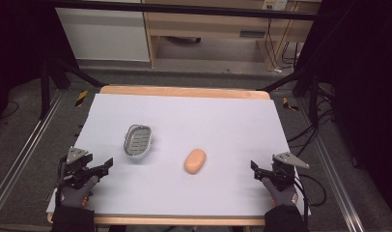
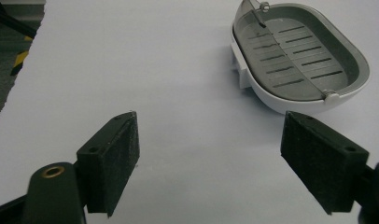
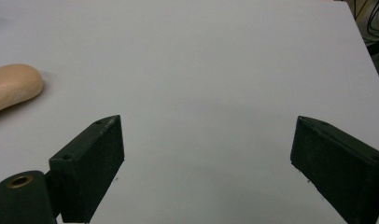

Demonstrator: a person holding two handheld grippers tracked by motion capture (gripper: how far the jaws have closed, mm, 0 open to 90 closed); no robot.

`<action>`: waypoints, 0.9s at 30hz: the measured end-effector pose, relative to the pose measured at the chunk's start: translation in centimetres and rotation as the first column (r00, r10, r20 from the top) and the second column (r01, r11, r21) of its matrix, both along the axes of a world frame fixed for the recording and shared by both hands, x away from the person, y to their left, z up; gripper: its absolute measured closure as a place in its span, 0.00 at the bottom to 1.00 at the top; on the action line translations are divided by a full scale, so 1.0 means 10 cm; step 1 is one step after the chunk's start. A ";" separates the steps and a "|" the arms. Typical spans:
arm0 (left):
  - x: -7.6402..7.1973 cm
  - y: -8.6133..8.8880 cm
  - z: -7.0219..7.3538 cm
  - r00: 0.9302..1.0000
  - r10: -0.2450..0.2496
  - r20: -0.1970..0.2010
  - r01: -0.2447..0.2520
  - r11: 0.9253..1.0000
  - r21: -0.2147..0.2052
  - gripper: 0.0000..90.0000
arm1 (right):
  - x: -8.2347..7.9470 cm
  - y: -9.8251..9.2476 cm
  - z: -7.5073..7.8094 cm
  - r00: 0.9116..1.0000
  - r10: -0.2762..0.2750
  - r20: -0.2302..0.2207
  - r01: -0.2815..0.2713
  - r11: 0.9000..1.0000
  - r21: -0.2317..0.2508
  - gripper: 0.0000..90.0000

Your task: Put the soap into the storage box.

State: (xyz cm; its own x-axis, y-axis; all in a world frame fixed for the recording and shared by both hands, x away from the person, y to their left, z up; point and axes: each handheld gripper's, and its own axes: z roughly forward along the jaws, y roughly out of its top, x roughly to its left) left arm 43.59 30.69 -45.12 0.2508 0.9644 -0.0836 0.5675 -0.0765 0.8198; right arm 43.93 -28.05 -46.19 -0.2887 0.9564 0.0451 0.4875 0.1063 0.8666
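- Where the high view looks down on the table (image 1: 184, 203), a grey soap dish (image 1: 137, 141) lies left of the middle, and a peach soap (image 1: 194, 161) lies just right of it, apart from it.
- In the same view the left gripper (image 1: 106, 165) rests at the near left corner and the right gripper (image 1: 255, 169) at the near right side; both are held in gloved hands and both are well apart from the two things.
- In the left gripper view, the jaws stand wide apart with only bare table between them; the dish (image 2: 299, 56) lies ahead, toward the right, with its slotted grey insert facing up.
- In the right gripper view, the jaws are also wide apart and hold nothing; the soap (image 3: 12, 87) is at the left edge, ahead of the left jaw.
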 end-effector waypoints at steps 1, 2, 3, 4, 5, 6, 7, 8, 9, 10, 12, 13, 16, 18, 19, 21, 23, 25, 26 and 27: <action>0.00 0.00 0.00 1.000 0.000 0.000 0.000 1.000 0.000 0.23 | -0.01 0.00 0.00 1.000 0.002 -0.001 -0.002 1.000 0.002 0.11; -0.02 -0.03 0.01 1.000 -0.003 0.006 0.003 1.000 0.001 0.23 | -0.01 0.00 0.00 1.000 0.000 0.000 0.000 1.000 -0.004 0.11; -0.02 -0.04 0.02 1.000 -0.003 0.007 0.003 1.000 0.000 0.23 | -0.01 0.01 0.00 1.000 0.000 -0.004 0.000 1.000 -0.004 0.11; -0.03 -0.05 0.03 1.000 -0.005 0.008 0.005 1.000 0.000 0.24 | -0.01 0.01 -0.01 1.000 0.001 -0.008 -0.001 1.000 -0.009 0.11; -0.04 -0.06 0.03 1.000 -0.008 0.010 0.008 1.000 0.000 0.24 | -0.01 0.01 -0.01 1.000 0.002 -0.010 -0.002 1.000 -0.009 0.11; -0.04 -0.06 0.03 1.000 -0.008 0.010 0.008 1.000 0.000 0.25 | -0.01 0.01 -0.01 1.000 0.002 -0.010 -0.002 1.000 -0.009 0.11; -0.04 -0.08 0.04 1.000 -0.015 0.014 0.015 1.000 0.002 0.25 | -0.01 0.02 -0.01 1.000 0.004 -0.010 -0.004 1.000 -0.012 0.11; -0.05 -0.09 0.04 1.000 -0.020 0.015 0.020 1.000 0.006 0.25 | -0.01 0.02 -0.01 1.000 0.006 -0.014 -0.007 1.000 -0.017 0.11; -0.05 -0.12 0.04 0.999 -0.028 0.018 0.028 1.000 0.000 0.26 | -0.01 0.03 -0.02 1.000 0.005 -0.017 -0.006 1.000 -0.025 0.10; -0.05 -0.13 0.04 0.999 -0.031 0.019 0.031 1.000 0.005 0.26 | -0.01 0.03 -0.02 1.000 0.008 -0.018 -0.008 0.999 -0.031 0.10; -0.05 -0.14 0.04 0.999 -0.033 0.019 0.033 0.999 0.010 0.27 | -0.01 0.04 -0.02 1.000 0.006 -0.018 -0.007 0.999 -0.034 0.10; -0.05 -0.16 0.04 0.999 -0.035 0.019 0.035 0.999 0.011 0.27 | -0.01 0.04 -0.02 1.000 0.006 -0.023 -0.007 1.000 -0.025 0.10; -0.06 -0.18 0.05 0.999 -0.041 0.020 0.040 0.999 0.014 0.28 | -0.01 0.05 -0.03 1.000 0.004 -0.028 -0.005 1.000 -0.030 0.10; -0.06 -0.21 0.06 0.999 -0.045 0.026 0.044 0.999 0.013 0.29 | -0.01 0.06 -0.03 1.000 0.006 -0.030 -0.007 0.999 -0.033 0.09; -0.06 -0.21 0.06 0.999 -0.045 0.026 0.044 0.999 0.013 0.30 | -0.01 0.06 -0.03 1.000 0.006 -0.030 -0.007 0.999 -0.033 0.09; -0.07 -0.23 0.07 0.999 -0.043 0.026 0.042 0.999 0.010 0.30 | -0.01 0.06 -0.02 1.000 0.002 -0.030 -0.003 0.999 -0.033 0.09; -0.08 -0.25 0.08 0.998 -0.046 0.029 0.046 0.999 0.011 0.31 | -0.01 0.06 -0.02 1.000 0.001 -0.028 -0.002 0.999 -0.039 0.09; -0.09 -0.26 0.09 0.998 -0.050 0.033 0.050 0.999 0.008 0.31 | -0.01 0.07 -0.02 1.000 0.000 -0.030 -0.002 0.999 -0.039 0.09; -0.10 -0.29 0.10 0.997 -0.061 0.036 0.060 0.998 0.008 0.31 | -0.02 0.07 -0.02 1.000 -0.001 -0.030 0.000 0.999 -0.045 0.09; -0.10 -0.30 0.10 0.997 -0.065 0.038 0.065 0.998 0.005 0.31 | -0.02 0.07 -0.02 1.000 -0.002 -0.028 0.000 0.999 -0.047 0.09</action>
